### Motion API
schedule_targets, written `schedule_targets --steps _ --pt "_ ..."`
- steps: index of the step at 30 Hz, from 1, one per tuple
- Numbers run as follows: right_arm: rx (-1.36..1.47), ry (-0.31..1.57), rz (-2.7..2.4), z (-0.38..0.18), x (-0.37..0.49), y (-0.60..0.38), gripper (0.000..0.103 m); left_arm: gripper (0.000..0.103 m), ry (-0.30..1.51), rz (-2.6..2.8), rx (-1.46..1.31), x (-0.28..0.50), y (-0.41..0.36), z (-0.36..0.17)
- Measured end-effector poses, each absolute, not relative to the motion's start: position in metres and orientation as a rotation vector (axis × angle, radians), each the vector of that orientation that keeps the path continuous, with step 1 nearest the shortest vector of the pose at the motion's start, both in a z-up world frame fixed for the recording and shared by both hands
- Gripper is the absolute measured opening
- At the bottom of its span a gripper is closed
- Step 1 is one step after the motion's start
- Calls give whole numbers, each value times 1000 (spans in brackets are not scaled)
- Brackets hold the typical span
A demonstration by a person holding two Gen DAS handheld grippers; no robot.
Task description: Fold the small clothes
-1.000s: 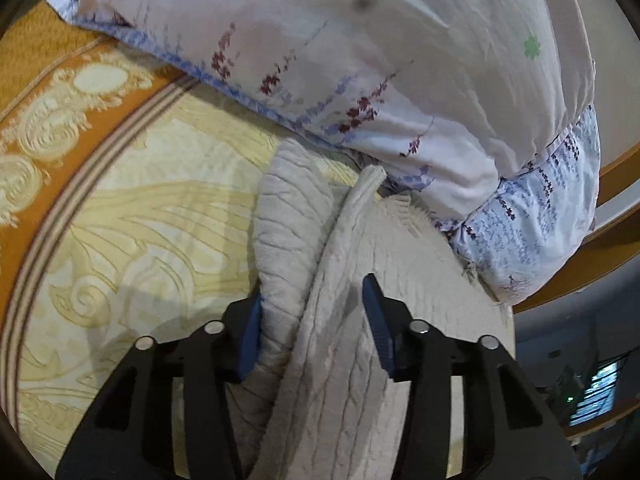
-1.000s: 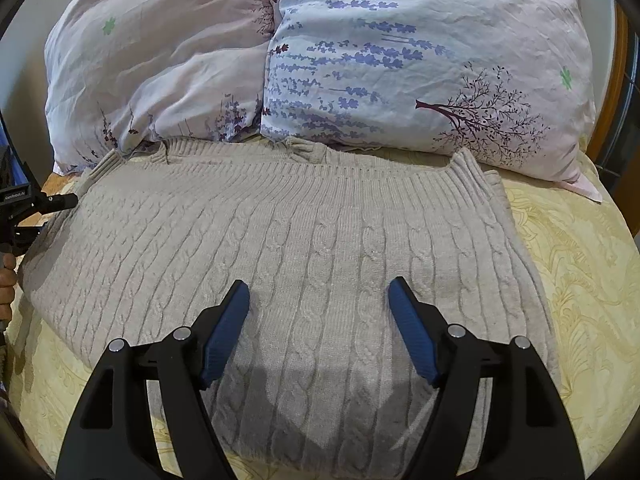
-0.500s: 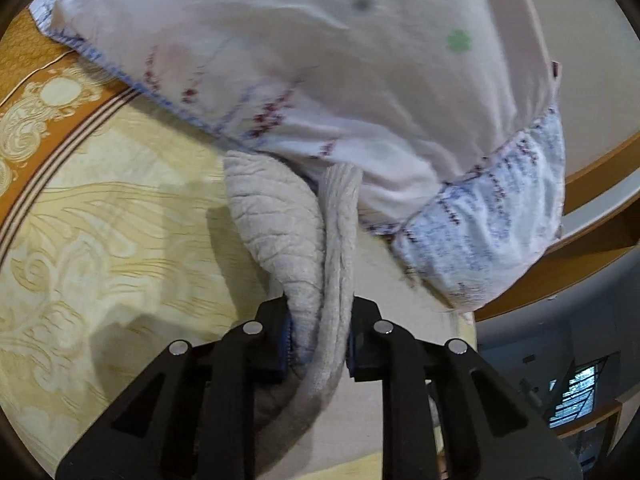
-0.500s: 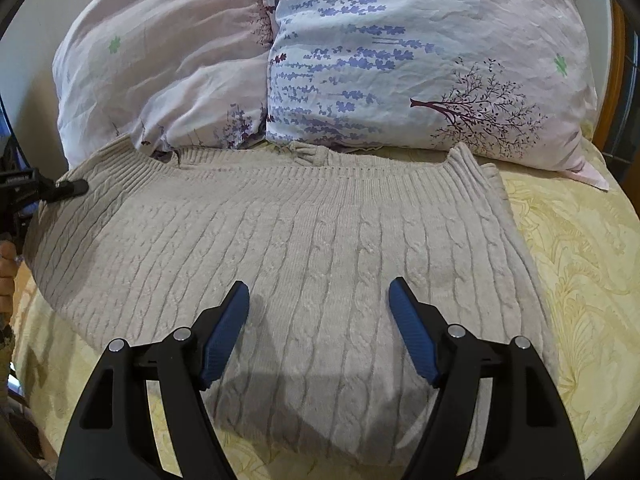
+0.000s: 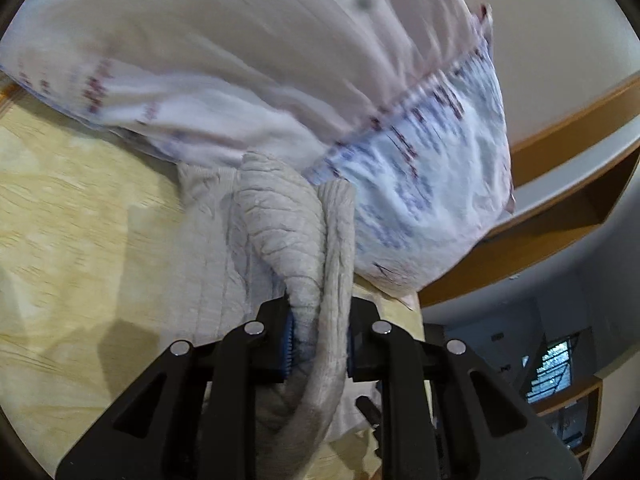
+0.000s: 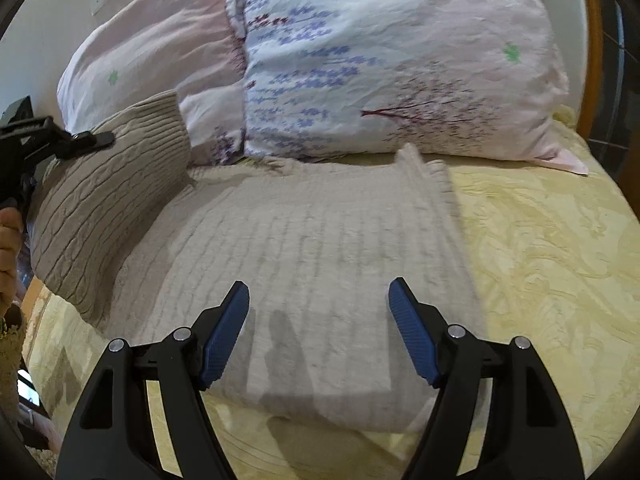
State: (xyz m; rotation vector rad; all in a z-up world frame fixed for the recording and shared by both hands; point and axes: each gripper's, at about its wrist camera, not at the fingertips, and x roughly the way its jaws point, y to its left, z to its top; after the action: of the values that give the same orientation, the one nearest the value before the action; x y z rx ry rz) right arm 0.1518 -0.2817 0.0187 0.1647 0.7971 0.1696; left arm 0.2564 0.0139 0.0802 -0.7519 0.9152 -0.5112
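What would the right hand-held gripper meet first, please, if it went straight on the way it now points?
Most likely the beige cable-knit sweater spread flat on the bed: the open right hand-held gripper points along and slightly down at it. Beyond it lies the floral pillow, though depth is hard to judge.

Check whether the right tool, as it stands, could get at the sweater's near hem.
Probably yes: the right tool is open above the flat sweater, with nothing between it and the hem; the left tool grips the far side.
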Motion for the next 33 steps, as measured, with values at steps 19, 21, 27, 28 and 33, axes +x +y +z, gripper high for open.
schedule_targets --steps 19,21,27,28,33 --pt "482 773 326 37 153 -348 74 59 935 -636 -691 242 -42 65" --pt "557 783 397 38 163 -348 73 63 926 -540 -607 239 -27 67" --pt "715 926 496 18 215 -330 64 72 980 -395 -538 238 4 44" --pt "733 958 490 11 223 -327 62 72 992 -390 -529 238 5 39" --pt "765 1032 473 -10 238 -317 57 75 1041 -388 -480 240 -2 22"
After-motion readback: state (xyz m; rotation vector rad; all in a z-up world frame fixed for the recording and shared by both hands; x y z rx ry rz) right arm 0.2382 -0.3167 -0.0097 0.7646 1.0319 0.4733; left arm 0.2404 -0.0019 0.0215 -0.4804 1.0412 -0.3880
